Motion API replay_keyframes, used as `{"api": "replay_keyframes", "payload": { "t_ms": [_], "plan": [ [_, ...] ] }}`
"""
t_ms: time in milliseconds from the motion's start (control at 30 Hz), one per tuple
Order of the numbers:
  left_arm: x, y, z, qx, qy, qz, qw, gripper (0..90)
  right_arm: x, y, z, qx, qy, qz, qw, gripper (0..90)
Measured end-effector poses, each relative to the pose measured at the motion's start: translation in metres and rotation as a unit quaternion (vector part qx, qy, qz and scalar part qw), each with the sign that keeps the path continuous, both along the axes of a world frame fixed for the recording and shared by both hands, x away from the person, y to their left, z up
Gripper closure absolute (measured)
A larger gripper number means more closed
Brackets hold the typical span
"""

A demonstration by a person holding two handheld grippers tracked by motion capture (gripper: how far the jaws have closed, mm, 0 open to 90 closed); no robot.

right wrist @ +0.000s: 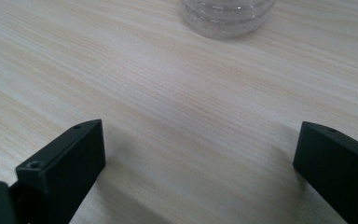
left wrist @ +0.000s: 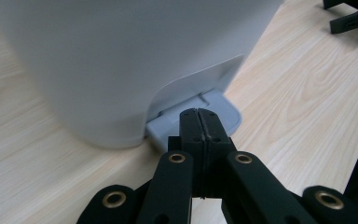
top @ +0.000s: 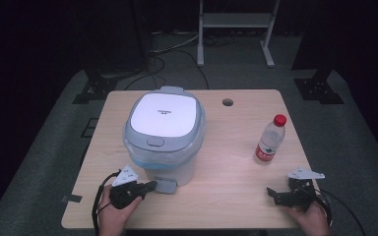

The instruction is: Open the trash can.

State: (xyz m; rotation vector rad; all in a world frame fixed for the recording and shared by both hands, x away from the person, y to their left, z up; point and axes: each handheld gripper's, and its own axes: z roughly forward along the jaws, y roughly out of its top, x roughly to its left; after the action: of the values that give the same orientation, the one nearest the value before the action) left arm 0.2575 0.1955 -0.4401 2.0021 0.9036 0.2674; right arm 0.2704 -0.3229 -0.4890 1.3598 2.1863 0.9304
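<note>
- Bin [top: 165, 135] sat mid-bench [top: 236, 196], lid down.
- Left gripper [top: 150, 186]: jaws closed, empty, tips over the pedal [left wrist: 198, 116].
- Right gripper [top: 271, 193]: jaws wide open, empty, near the bottle [top: 270, 139].
- Step looked like pedal press; next needed a downward push.

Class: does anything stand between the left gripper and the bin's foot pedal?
Nothing visible does. The left gripper, jaws shut together, sits right at the grey pedal at the foot of the bin. The bottle stands well off to the side.
</note>
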Motion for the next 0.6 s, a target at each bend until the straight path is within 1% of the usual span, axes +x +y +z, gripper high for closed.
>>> {"api": "replay_keyframes", "payload": {
  "t_ms": [100, 133, 233, 267, 300, 433, 500, 533, 567, 600],
  "plan": [
    [0.002, -0.009, 0.001, 0.001, -0.005, -0.009, 0.9999, 89.8, 0.0, 0.0, 0.0, 0.0, 0.0, 0.0, 1.0, 0.7],
    [0.002, -0.012, 0.002, 0.005, -0.005, -0.012, 0.9999, 89.8, 0.0, 0.0, 0.0, 0.0, 0.0, 0.0, 1.0, 0.7],
    [0.004, -0.018, 0.003, 0.007, -0.01, -0.01, 0.9999, 89.8, 0.0, 0.0, 0.0, 0.0, 0.0, 0.0, 1.0, 0.7],
    [0.005, -0.02, 0.002, 0.01, -0.015, -0.011, 0.9998, 89.8, 0.0, 0.0, 0.0, 0.0, 0.0, 0.0, 1.0, 0.7],
    [0.006, -0.021, 0.001, 0.011, -0.015, -0.009, 0.9998, 89.9, 0.0, 0.0, 0.0, 0.0, 0.0, 0.0, 1.0, 0.7],
    [0.007, -0.023, -0.003, 0.011, -0.018, -0.009, 0.9997, 89.8, 0.0, 0.0, 0.0, 0.0, 0.0, 0.0, 1.0, 0.7],
    [0.007, -0.022, -0.004, 0.015, -0.02, -0.006, 0.9997, 89.8, 0.0, 0.0, 0.0, 0.0, 0.0, 0.0, 1.0, 0.7],
    [0.006, -0.023, -0.006, 0.012, -0.012, 0.012, 0.9998, 89.8, 0.0, 0.0, 0.0, 0.0, 0.0, 0.0, 1.0, 0.7],
    [0.006, -0.022, -0.007, 0.016, -0.014, 0.009, 0.9997, 89.8, 0.0, 0.0, 0.0, 0.0, 0.0, 0.0, 1.0, 0.7],
    [0.007, -0.023, -0.008, 0.01, -0.01, 0.005, 0.9999, 89.8, 0.0, 0.0, 0.0, 0.0, 0.0, 0.0, 1.0, 0.7]
  ]
}}
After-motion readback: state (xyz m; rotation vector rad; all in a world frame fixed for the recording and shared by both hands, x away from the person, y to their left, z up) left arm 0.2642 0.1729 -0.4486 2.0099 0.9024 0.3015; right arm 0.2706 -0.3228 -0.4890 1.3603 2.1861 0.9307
